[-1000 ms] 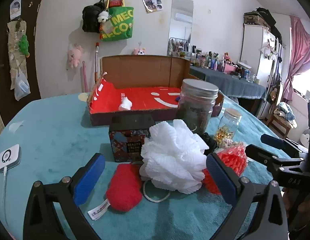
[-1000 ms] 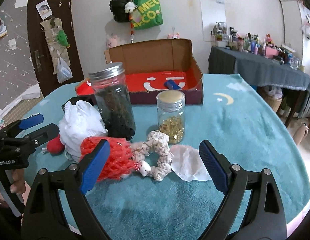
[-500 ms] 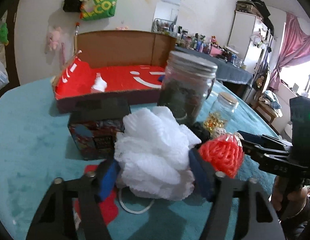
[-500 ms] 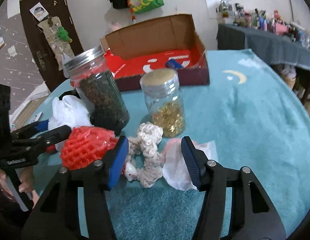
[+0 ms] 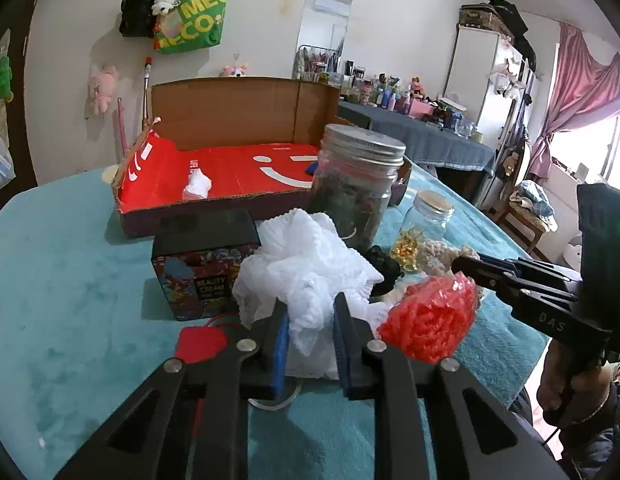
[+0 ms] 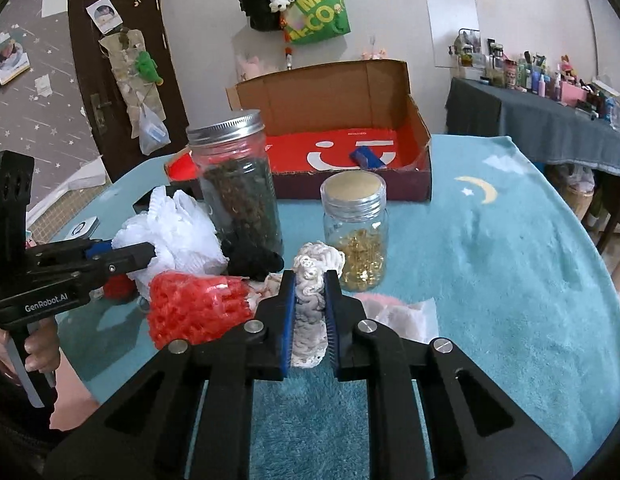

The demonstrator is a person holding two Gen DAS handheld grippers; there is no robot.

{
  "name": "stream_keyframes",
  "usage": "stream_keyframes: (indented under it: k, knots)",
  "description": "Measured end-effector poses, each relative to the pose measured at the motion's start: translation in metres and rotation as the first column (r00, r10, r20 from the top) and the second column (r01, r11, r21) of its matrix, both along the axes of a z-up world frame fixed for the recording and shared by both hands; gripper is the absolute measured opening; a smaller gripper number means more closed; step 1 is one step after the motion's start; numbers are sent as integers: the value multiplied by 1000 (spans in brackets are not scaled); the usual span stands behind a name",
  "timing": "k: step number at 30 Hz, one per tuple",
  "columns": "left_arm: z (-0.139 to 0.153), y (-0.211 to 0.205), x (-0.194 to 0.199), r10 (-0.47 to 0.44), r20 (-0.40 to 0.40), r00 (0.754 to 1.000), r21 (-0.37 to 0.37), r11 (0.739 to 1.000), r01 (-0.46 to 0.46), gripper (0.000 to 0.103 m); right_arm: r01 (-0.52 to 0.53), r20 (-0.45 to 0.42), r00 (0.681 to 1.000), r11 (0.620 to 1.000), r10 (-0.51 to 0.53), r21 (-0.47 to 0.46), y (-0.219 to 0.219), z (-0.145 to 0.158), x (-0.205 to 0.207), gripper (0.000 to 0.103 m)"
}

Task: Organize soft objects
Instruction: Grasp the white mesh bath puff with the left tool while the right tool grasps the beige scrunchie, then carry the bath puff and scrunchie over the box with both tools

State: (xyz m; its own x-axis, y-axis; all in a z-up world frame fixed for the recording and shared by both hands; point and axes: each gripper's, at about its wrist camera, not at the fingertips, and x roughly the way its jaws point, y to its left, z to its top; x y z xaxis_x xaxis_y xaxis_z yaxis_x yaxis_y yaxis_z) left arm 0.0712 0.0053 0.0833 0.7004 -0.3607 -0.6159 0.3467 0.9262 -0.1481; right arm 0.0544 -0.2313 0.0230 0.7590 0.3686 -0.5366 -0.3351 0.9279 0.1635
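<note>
My left gripper [image 5: 310, 320] is shut on the white mesh bath pouf [image 5: 305, 264], which rests on the teal table cover; the pouf also shows in the right wrist view [image 6: 177, 236]. My right gripper [image 6: 310, 300] is shut on the cream crocheted scrunchie [image 6: 312, 280]. A red mesh pouf [image 5: 430, 324] lies between the two grippers, also in the right wrist view [image 6: 193, 308]. A red soft item [image 5: 201, 342] lies left of the left gripper. A black scrunchie [image 6: 253, 260] and a pale pink cloth [image 6: 394, 312] lie nearby.
An open cardboard box with a red smiley lining [image 5: 237, 176] stands behind. A tall dark-filled jar [image 6: 237, 188], a small jar of gold bits [image 6: 356, 232] and a black printed box [image 5: 205, 272] stand among the soft items. A white device [image 6: 83, 228] lies at the left.
Both grippers went from wide open to shut: the left closed on the white pouf, the right moved in and closed on the cream scrunchie.
</note>
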Motion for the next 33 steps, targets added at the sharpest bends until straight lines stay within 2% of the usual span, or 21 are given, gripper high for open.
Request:
stream_keyframes:
  k: [9, 19, 33]
  knots:
    - [9, 5, -6, -11, 7, 1000, -20, 1000, 12, 16, 5, 4, 1000, 1000, -5, 8, -2, 5, -1, 13]
    - [32, 15, -18, -1, 59, 998, -37, 999, 4, 16, 21, 55, 998, 1000, -21, 4, -9, 21, -9, 13]
    - [69, 45, -12, 52, 134, 990, -81, 996, -41, 16, 50, 149, 988, 999, -49, -5, -19, 62, -9, 13]
